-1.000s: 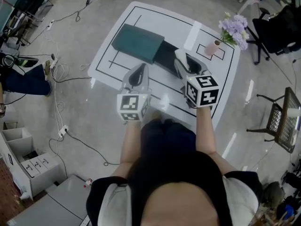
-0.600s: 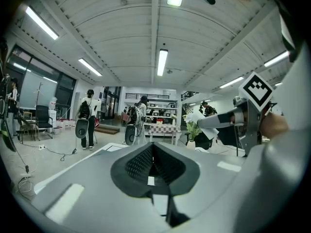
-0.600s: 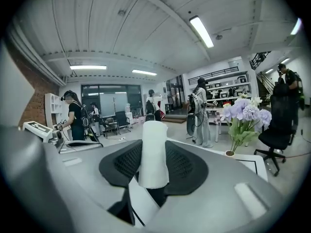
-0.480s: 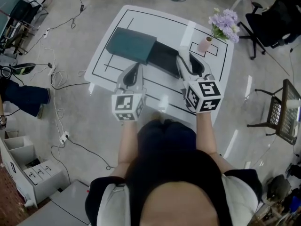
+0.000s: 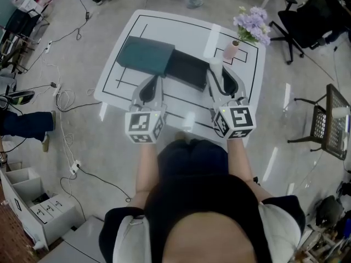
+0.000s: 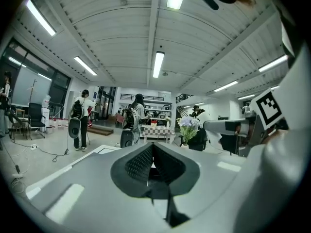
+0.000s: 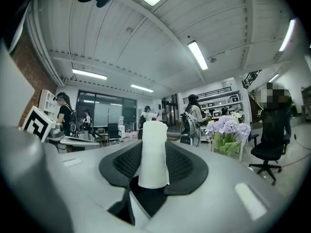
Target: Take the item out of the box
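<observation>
Head view is showing a white table (image 5: pixel 181 26) carrying a teal lid (image 5: pixel 145 56) lying against a black box (image 5: pixel 187 70), with a vase of purple flowers (image 5: pixel 248 27) standing just beyond the right gripper (image 5: pixel 220 76). That gripper's jaws are clamping an upright white roll (image 7: pixel 153 152), outside the box at its right end. The left gripper (image 6: pixel 152 152) is hovering nearby with its jaws pressed together, empty. The box's inside is looking too dark to read, and the person's body is hiding the table's near edge

Between the left gripper (image 5: pixel 150 82) and right gripper (image 5: pixel 218 76), at 6 o'clock of the black box (image 5: pixel 187 70), the table (image 5: pixel 245 92) is bare. The teal lid (image 5: pixel 143 55) blocks 9 o'clock, the flower vase (image 5: pixel 230 51) 2 o'clock.
</observation>
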`<action>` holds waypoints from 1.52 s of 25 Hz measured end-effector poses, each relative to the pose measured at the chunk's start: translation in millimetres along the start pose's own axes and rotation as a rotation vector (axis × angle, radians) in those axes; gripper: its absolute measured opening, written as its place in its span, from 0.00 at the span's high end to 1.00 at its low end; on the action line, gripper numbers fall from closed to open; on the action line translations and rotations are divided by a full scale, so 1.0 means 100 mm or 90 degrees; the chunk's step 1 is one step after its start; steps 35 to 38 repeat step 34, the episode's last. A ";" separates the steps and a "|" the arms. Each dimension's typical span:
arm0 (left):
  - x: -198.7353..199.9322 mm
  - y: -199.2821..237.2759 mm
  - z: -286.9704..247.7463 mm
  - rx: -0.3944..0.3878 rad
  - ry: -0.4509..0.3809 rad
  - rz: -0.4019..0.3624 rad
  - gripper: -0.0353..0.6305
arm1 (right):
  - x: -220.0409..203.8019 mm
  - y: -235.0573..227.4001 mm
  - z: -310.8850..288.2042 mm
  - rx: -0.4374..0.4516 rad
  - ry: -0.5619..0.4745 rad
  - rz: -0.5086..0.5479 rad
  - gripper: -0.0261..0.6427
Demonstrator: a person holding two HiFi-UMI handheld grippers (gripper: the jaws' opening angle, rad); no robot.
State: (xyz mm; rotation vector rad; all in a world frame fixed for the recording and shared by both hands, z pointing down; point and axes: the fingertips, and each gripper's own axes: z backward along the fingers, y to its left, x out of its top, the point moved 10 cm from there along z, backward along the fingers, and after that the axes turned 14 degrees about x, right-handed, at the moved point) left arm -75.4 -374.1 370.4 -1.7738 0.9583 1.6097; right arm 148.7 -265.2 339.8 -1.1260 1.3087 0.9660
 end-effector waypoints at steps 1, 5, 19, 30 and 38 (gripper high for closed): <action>0.00 0.00 0.00 -0.005 0.001 0.003 0.93 | -0.02 0.01 0.01 -0.002 0.000 0.007 0.75; -0.02 -0.02 0.01 -0.021 0.005 0.005 0.93 | -0.12 0.01 0.00 -0.005 0.015 0.010 0.75; -0.09 -0.07 -0.02 -0.040 0.013 0.052 0.93 | -0.23 -0.02 -0.02 -0.012 0.049 -0.001 0.75; -0.11 -0.04 -0.03 -0.029 0.012 0.061 0.93 | -0.22 -0.02 -0.02 -0.009 0.052 0.002 0.75; -0.09 -0.06 -0.03 -0.030 0.010 0.063 0.93 | -0.21 -0.02 -0.02 -0.007 0.052 0.000 0.75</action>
